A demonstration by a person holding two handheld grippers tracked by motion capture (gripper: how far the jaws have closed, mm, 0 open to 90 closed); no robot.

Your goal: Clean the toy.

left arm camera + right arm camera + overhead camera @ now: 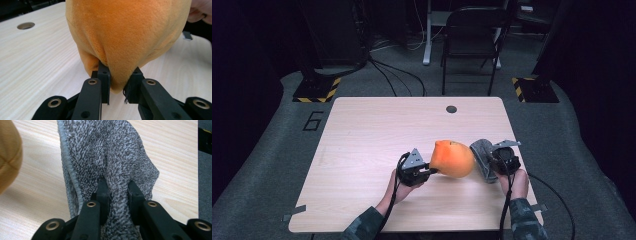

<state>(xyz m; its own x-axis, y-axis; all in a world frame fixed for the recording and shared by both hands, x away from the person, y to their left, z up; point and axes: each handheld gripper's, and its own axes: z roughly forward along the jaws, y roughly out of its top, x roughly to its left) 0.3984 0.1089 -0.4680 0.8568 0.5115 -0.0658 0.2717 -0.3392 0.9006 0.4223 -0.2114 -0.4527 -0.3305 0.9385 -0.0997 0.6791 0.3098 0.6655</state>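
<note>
Two grips on a pale wood-grain bench — left gripper pinching an orange plush, right gripper pinching a grey towel; dark room, folding chair behind.

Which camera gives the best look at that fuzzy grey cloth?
The right gripper view: the fuzzy grey terry cloth is close up, showing its looped pile and stitched hem, pinched between the tongs. The high view shows it as a small grey bundle beside the orange plush ball.
</note>
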